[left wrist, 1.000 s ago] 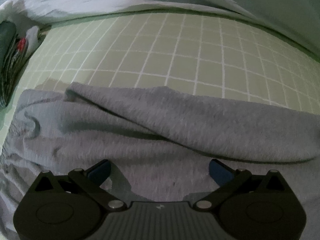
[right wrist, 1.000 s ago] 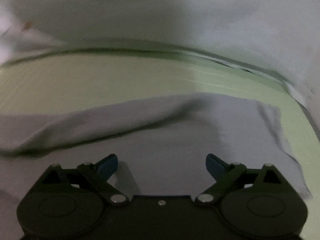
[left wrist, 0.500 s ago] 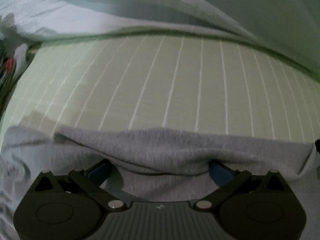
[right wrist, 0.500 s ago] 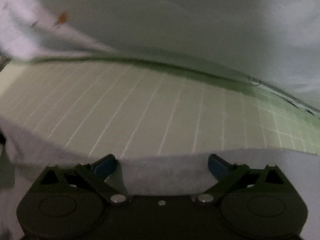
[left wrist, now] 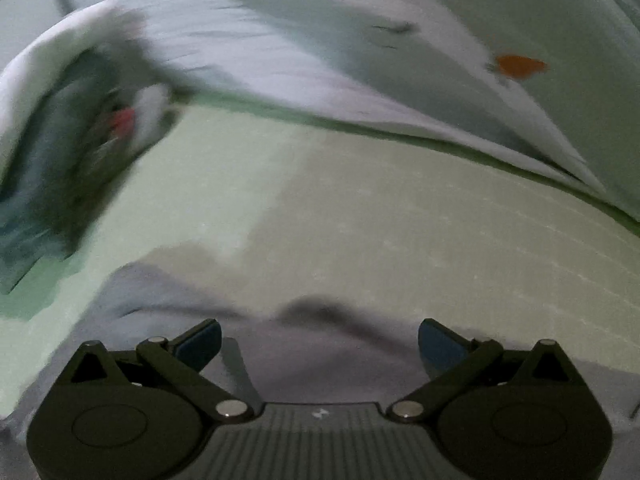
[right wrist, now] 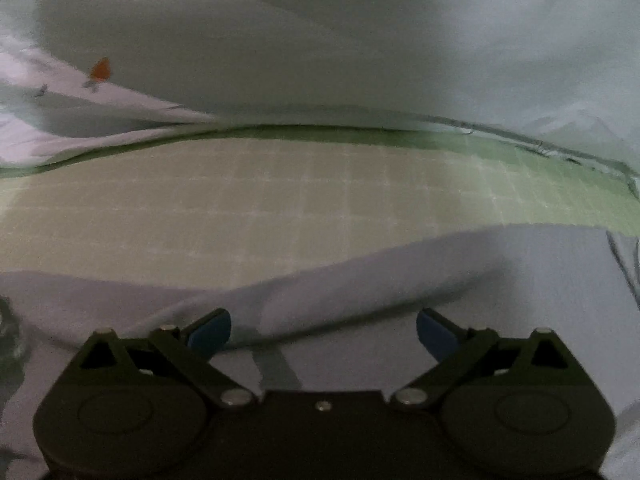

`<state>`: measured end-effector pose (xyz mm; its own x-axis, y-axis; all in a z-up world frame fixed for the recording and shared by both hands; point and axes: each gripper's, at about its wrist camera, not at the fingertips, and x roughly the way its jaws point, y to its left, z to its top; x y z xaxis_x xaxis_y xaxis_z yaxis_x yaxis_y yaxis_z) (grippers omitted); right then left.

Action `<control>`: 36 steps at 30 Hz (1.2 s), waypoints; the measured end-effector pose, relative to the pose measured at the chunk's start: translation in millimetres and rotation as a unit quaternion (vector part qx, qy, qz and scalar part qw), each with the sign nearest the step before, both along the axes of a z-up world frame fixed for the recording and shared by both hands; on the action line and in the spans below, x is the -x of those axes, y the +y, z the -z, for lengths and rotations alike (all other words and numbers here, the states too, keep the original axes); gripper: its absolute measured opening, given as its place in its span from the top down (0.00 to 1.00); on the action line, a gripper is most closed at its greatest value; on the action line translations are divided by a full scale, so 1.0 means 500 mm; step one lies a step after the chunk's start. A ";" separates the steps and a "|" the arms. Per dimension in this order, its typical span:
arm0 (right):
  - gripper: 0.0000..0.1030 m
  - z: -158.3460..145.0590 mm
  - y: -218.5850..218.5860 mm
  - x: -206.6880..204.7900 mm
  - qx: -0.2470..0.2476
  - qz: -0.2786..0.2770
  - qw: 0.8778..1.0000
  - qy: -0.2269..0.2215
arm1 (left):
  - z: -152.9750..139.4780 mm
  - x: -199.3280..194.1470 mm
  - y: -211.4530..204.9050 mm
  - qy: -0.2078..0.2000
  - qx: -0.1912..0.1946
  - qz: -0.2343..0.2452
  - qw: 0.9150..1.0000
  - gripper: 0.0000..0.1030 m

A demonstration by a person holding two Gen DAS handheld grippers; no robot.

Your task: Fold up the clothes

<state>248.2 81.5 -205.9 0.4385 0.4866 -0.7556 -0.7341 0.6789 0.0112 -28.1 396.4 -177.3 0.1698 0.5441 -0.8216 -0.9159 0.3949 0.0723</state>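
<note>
A grey knit garment (left wrist: 320, 344) lies on the pale green checked sheet (left wrist: 360, 220), filling the bottom of the left wrist view. My left gripper (left wrist: 320, 340) hovers just over its far edge, blue pads wide apart, nothing between them. In the right wrist view the same grey garment (right wrist: 480, 280) spreads from the left edge to the right, with a soft fold across it. My right gripper (right wrist: 324, 334) is open above that fold, its fingers apart and holding nothing. The left wrist view is blurred by motion.
A white quilt with an orange print (left wrist: 518, 65) bunches along the far side of the sheet, and shows as the white quilt (right wrist: 360, 48) in the right wrist view. A dark heap of other clothes (left wrist: 76, 160) lies at the far left.
Both grippers stay open. The left view has swung left, bringing the dark heap into sight. The right view now shows more grey garment under the fingers than half a second ago.
</note>
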 end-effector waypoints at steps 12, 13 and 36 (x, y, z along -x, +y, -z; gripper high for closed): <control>0.02 -0.033 0.077 0.169 0.020 -0.029 0.999 -0.019 | -0.015 0.232 0.174 -0.065 0.002 -0.027 0.998 0.15; 0.02 -0.035 0.078 0.176 0.024 -0.027 0.999 -0.020 | -0.005 0.224 0.186 -0.070 0.013 -0.007 0.997 0.15; 0.02 -0.001 0.150 0.237 0.044 -0.024 0.998 -0.029 | -0.042 0.217 0.199 -0.036 -0.084 -0.019 0.996 0.16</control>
